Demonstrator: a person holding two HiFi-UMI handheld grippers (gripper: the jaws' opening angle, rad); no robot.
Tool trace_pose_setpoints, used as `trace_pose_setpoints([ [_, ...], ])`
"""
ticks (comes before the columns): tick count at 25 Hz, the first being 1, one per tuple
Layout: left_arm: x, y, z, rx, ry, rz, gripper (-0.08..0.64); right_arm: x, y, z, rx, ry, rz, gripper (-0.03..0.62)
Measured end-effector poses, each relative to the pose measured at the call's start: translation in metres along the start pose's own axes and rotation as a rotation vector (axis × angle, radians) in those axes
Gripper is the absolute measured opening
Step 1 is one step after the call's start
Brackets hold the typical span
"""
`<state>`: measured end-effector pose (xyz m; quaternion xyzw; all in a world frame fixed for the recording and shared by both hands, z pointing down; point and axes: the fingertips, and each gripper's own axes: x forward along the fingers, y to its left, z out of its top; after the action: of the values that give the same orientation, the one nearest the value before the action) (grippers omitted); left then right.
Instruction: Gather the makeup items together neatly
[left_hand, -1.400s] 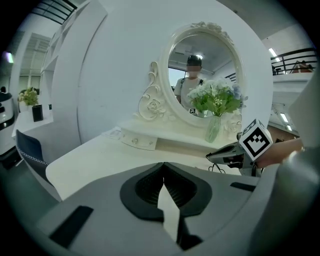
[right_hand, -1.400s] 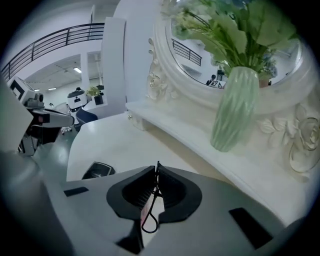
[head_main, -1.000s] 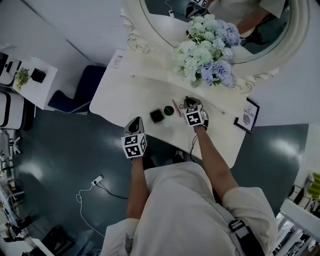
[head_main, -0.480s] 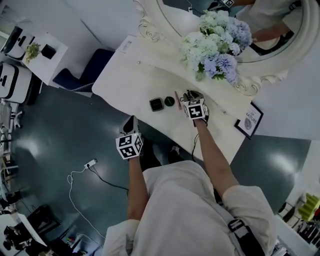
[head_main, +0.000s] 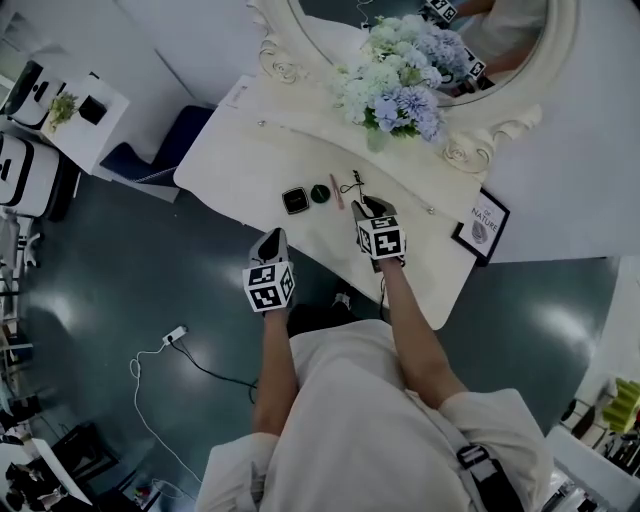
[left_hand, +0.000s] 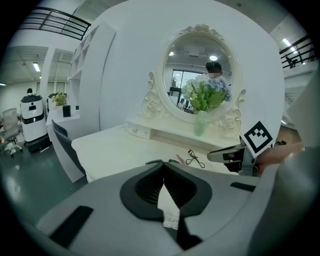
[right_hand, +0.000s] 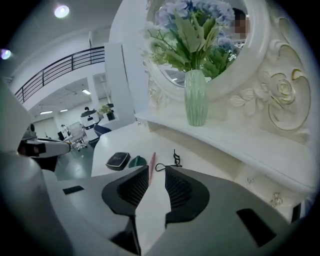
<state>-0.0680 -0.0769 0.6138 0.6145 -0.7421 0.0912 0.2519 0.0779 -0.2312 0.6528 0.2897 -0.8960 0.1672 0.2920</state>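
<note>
Four makeup items lie in a row on the white dressing table (head_main: 240, 170): a black square compact (head_main: 295, 200), a green round item (head_main: 320, 193), a pink stick (head_main: 337, 191) and a black eyelash curler (head_main: 352, 183). My right gripper (head_main: 362, 207) sits just short of the curler, its jaws closing with nothing between them. In the right gripper view the compact (right_hand: 118, 160), the green item (right_hand: 137, 161), the pink stick (right_hand: 152, 162) and the curler (right_hand: 172, 160) lie beyond the right gripper (right_hand: 157, 175). My left gripper (head_main: 272, 238) is shut and empty at the table's front edge.
A large ornate oval mirror (head_main: 470, 140) stands at the back of the table with a green vase of flowers (head_main: 395, 85) before it. A framed card (head_main: 483, 225) leans at the right. A dark blue chair (head_main: 140, 160) stands left of the table.
My right gripper has drawn back toward me from the items and its jaws have parted. The eyelash curler now shows on the table beyond its tips. The left gripper has hardly moved.
</note>
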Motion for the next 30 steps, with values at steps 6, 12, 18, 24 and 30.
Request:
trace_pose_setpoints([
  [6, -0.008, -0.035, 0.005, 0.045, -0.007, -0.086, 0.015, -0.039, 0.020, -0.016, 0.060, -0.038, 0.011, 0.067],
  [12, -0.041, -0.060, -0.004, -0.007, -0.014, -0.133, 0.015, -0.081, 0.044, -0.033, 0.113, -0.056, 0.014, 0.041],
  [18, -0.083, -0.080, -0.021, -0.009, -0.051, -0.127, 0.015, -0.129, 0.067, -0.049, 0.111, -0.087, 0.029, 0.040],
  [24, -0.116, -0.099, -0.038, 0.013, -0.086, -0.128, 0.014, -0.164, 0.077, -0.066, 0.107, -0.127, 0.034, 0.040],
  [30, -0.136, -0.104, -0.048, 0.032, -0.102, -0.120, 0.014, -0.181, 0.086, -0.086, 0.083, -0.130, 0.043, 0.040],
])
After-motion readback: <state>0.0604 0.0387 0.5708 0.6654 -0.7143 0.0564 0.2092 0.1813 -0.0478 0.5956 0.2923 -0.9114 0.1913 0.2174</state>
